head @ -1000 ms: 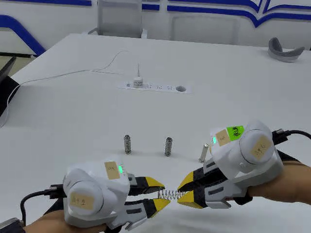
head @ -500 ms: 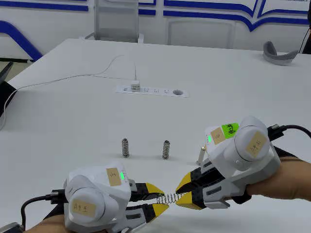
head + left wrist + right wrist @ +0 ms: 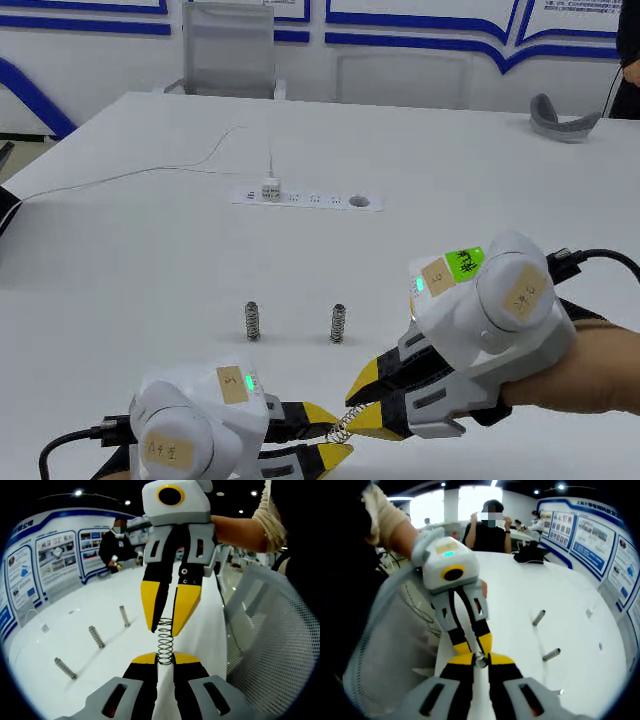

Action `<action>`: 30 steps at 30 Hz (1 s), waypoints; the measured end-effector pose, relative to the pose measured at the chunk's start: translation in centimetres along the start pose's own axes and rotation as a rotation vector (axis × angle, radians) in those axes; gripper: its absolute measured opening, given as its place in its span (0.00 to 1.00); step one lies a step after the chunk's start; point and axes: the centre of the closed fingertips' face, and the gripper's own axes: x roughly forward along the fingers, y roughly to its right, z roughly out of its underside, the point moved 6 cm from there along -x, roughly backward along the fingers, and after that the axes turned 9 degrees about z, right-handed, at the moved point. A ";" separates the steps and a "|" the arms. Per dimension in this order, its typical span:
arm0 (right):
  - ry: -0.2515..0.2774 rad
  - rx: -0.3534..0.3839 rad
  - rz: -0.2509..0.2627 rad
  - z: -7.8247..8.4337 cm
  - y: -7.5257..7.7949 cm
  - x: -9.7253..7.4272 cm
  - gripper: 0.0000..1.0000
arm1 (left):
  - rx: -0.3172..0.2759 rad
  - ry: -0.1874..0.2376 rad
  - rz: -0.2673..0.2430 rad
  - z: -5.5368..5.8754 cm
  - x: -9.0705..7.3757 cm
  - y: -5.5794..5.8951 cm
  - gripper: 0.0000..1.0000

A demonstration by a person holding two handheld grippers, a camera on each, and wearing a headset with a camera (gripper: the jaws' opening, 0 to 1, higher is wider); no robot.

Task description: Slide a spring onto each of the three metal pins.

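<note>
Close to the counter's near edge, the white-and-yellow left hand-held gripper is clamped on one end of a small coiled steel spring. The right hand-held gripper pinches the spring's other end. Further in stand the left spring-covered metal pin and the middle spring-covered metal pin, upright in a row with the bare metal pin. A white power strip lies towards the far edge.

Table: white, wide — runs far ahead of the right gripper.
Power strip: on the table, well ahead of the left gripper; a white cable trails off from it.
Chair: grey, at the far table edge.
Wall: white, blue stripes.
Boards: wall panels, far beyond the jaws in the left gripper view.
Lights: small ceiling spots — lit.
</note>
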 end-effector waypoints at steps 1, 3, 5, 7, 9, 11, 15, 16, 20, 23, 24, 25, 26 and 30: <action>0.005 0.000 -0.001 -0.2 0.0 0.0 0.12 | -0.001 0.001 0.001 0.0 0.0 0.0 0.10; 0.012 -0.002 0.000 -0.4 0.0 0.1 0.12 | -0.008 0.006 0.000 0.0 0.0 0.0 0.10; 0.022 -0.001 0.002 -0.7 0.0 0.2 0.12 | -0.022 0.014 0.002 -0.1 0.0 -0.1 0.10; 0.030 -0.002 0.007 -0.9 0.0 0.3 0.12 | -0.039 0.021 0.003 -0.1 -0.1 -0.1 0.10; 0.040 0.000 0.009 -1.2 -0.1 0.5 0.12 | -0.045 0.027 0.001 -0.1 -0.1 -0.1 0.10; 0.048 -0.004 0.013 -1.3 -0.1 0.6 0.12 | -0.054 0.033 -0.001 -0.1 -0.1 -0.2 0.10; 0.065 -0.015 0.025 -1.6 0.0 0.8 0.12 | -0.086 0.058 -0.007 -0.1 -0.4 -0.5 0.10; 0.066 -0.014 0.025 -1.6 0.0 0.8 0.13 | -0.091 0.068 -0.009 -0.2 -0.5 -0.6 0.10; 0.073 -0.012 0.038 -1.6 0.2 0.8 0.17 | -0.115 0.088 -0.024 -0.3 -0.7 -1.0 0.10; 0.088 0.003 0.057 -1.6 0.5 0.6 0.17 | -0.127 0.098 -0.030 -0.3 -0.8 -1.1 0.10; 0.094 0.010 0.063 -1.6 0.6 0.5 0.17 | -0.131 0.101 -0.031 -0.3 -0.8 -1.2 0.10; 0.095 0.011 0.068 -1.5 0.7 0.5 0.17 | -0.131 0.101 -0.031 -0.3 -0.8 -1.2 0.10; 0.096 0.013 0.071 -1.5 0.7 0.5 0.16 | -0.131 0.102 -0.031 -0.3 -0.8 -1.2 0.10; 0.102 0.022 0.080 -1.2 0.8 0.6 0.14 | -0.135 0.103 -0.029 -0.3 -0.7 -1.2 0.10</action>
